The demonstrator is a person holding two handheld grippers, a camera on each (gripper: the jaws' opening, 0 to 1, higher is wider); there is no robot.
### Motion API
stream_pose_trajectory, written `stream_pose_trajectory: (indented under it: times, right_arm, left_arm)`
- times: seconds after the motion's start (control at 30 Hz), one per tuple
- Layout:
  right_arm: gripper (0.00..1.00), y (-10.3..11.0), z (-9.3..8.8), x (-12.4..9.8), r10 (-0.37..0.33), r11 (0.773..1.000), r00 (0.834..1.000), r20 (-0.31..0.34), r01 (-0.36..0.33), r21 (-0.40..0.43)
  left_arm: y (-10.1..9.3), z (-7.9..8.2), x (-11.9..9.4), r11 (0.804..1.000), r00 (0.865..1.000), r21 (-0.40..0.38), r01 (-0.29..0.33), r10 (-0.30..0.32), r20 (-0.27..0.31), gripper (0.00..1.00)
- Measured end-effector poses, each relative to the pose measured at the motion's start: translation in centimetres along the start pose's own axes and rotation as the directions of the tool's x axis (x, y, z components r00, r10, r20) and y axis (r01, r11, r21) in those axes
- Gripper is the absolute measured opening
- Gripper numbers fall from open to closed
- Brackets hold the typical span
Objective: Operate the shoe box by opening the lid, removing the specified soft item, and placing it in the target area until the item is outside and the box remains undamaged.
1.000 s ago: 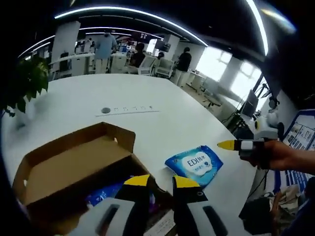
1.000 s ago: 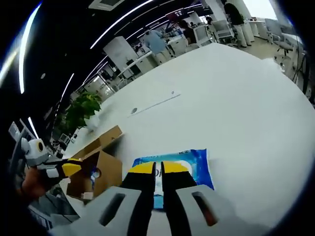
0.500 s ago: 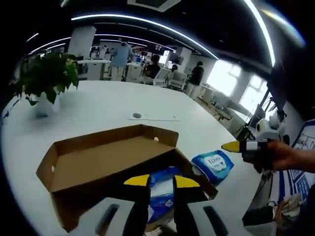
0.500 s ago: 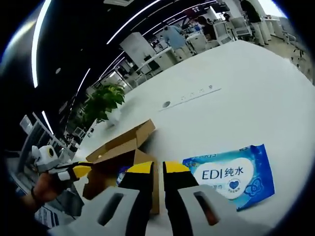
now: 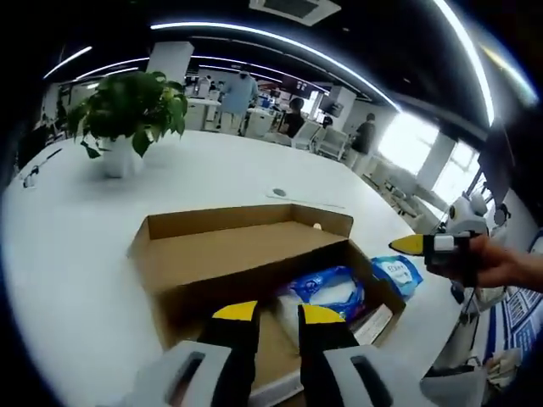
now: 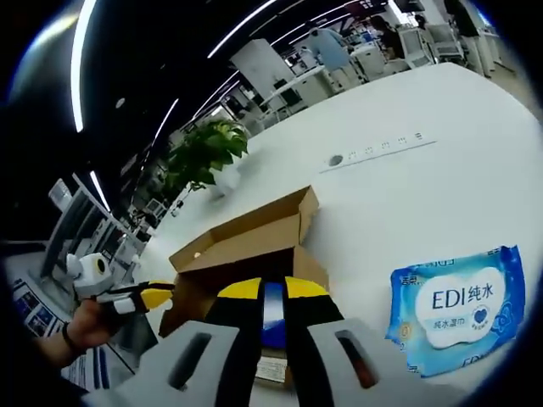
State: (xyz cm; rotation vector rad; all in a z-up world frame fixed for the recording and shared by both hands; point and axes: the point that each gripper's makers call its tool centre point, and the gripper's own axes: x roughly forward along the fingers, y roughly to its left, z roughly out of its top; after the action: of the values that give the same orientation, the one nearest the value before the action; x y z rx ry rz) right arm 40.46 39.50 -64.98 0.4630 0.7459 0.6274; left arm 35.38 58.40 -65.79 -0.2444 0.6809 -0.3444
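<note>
Comparing with a second earlier, the left gripper view had swung to frame the whole shoe box [image 5: 254, 263] at centre, lid folded back toward upper left, potted plant [image 5: 131, 110] beyond. The left gripper [image 5: 276, 312] hung at bottom centre, jaws nearly closed, gripping nothing, above a blue soft pack [image 5: 327, 288] inside the box. The right gripper [image 5: 420, 246] sat mid-right. In the right gripper view, the wipes pack [image 6: 454, 309] had slid to lower right on the table [image 6: 399, 195], outside the box [image 6: 246, 254]. The right gripper [image 6: 273, 288] was narrow and empty, so placement looked done.
</note>
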Motion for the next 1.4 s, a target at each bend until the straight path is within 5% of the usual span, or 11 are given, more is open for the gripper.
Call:
stream_pose_trajectory:
  times: [0.33,0.83,1.4]
  right_arm:
    - [0.07,2.8,-1.7,2.1,0.047,0.999,0.998,-0.046,-0.048,-0.022]
    - [0.09,6.4,-4.3,4.1,0.111,0.993,0.989,-0.095,-0.115,-0.034]
    - [0.1,6.0,-5.0,4.0,0.105,0.992,0.987,-0.123,-0.112,-0.055]
  left_arm:
    - [3.2,-1.0,-1.8,0.999,0.999,-0.033,-0.032,0.032,0.014,0.18]
    - [4.7,-2.5,-4.0,0.996,0.998,-0.064,-0.062,0.064,0.028,0.18]
    - [5.0,-2.7,-5.1,0.996,0.996,-0.053,-0.065,0.068,0.049,0.19]
